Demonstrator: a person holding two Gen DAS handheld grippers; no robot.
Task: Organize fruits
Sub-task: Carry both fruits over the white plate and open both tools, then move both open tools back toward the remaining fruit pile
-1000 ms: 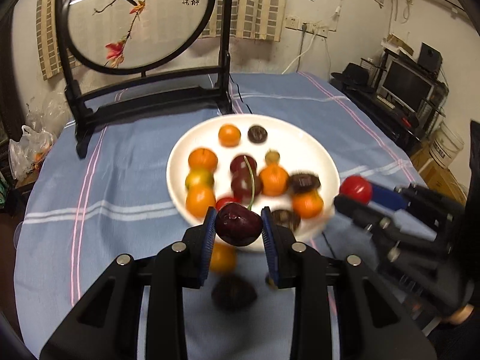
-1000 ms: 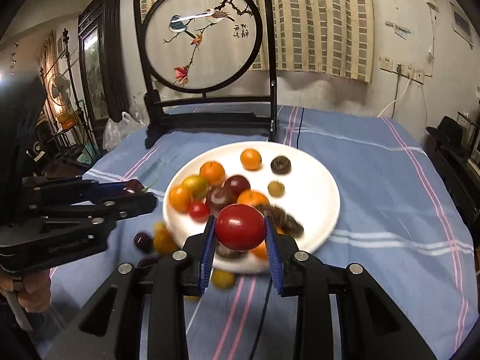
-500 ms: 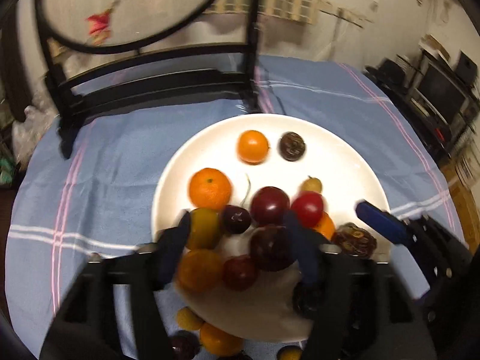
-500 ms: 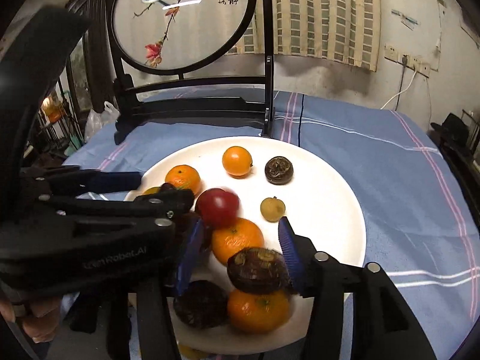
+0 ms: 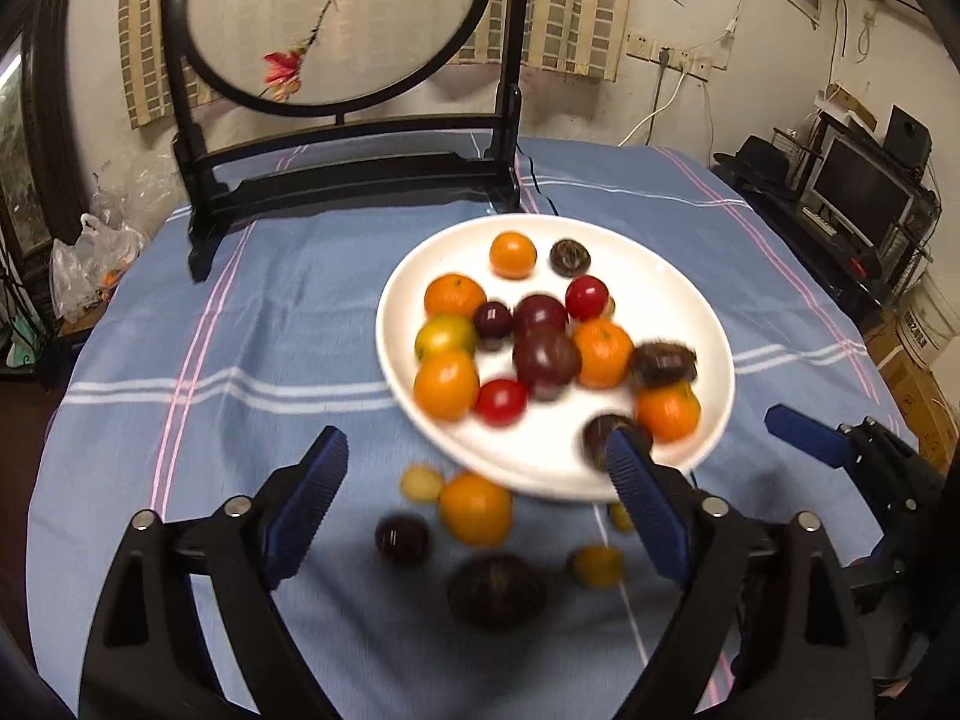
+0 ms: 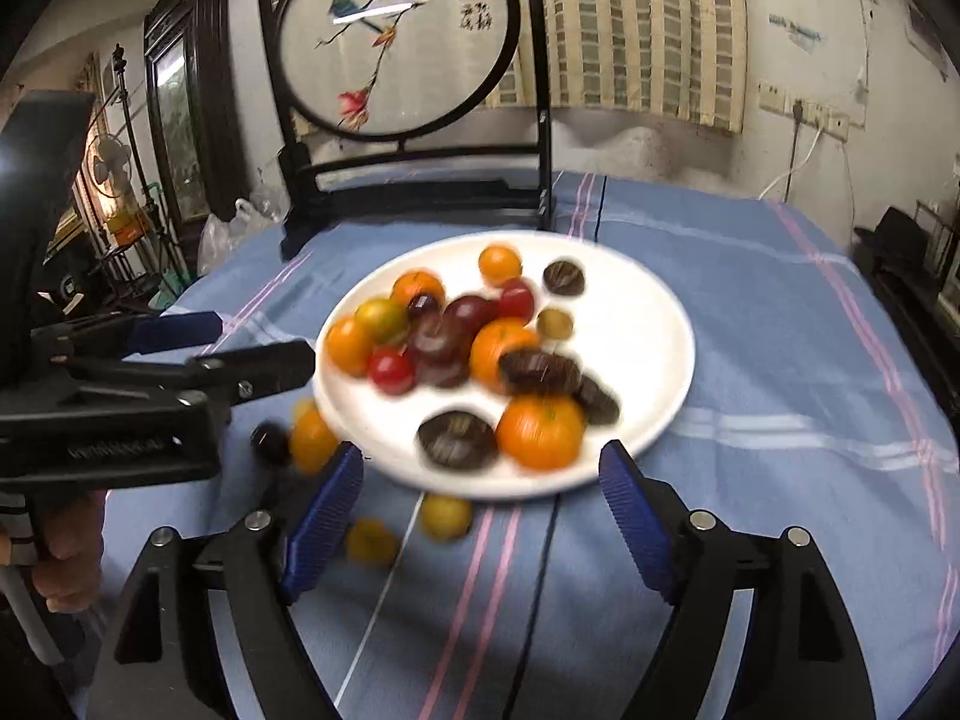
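Both of my hand-held grippers have just been opening and now stand wide, nothing between the pads. Left hand-held gripper (image 5: 474,516) hovers over the loose fruit at 6 o'clock of the round white ceramic plate (image 5: 672,276); right hand-held gripper (image 6: 480,510) hangs at the plate's near rim.

Fruit: most sits piled on the plate, which stands mid-counter on the blue striped cloth (image 5: 270,312). Off the plate, by its 6–7 o'clock edge, I see a small orange citrus (image 5: 476,507), a dark round plum-like fruit (image 5: 402,539), a bigger dark wrinkled fruit (image 5: 497,591) and a few small yellow fruits (image 5: 597,566) (frames are motion-blurred, so exact count is unclear).

Handling, my guess: all light, round, smooth, so they'll roll and squirt out of a bad pinch. Soft-skinned too, so bruising is a risk. I'd take each across its widest middle, pads square, gentle squeeze. Citrus looks the easiest next pick.
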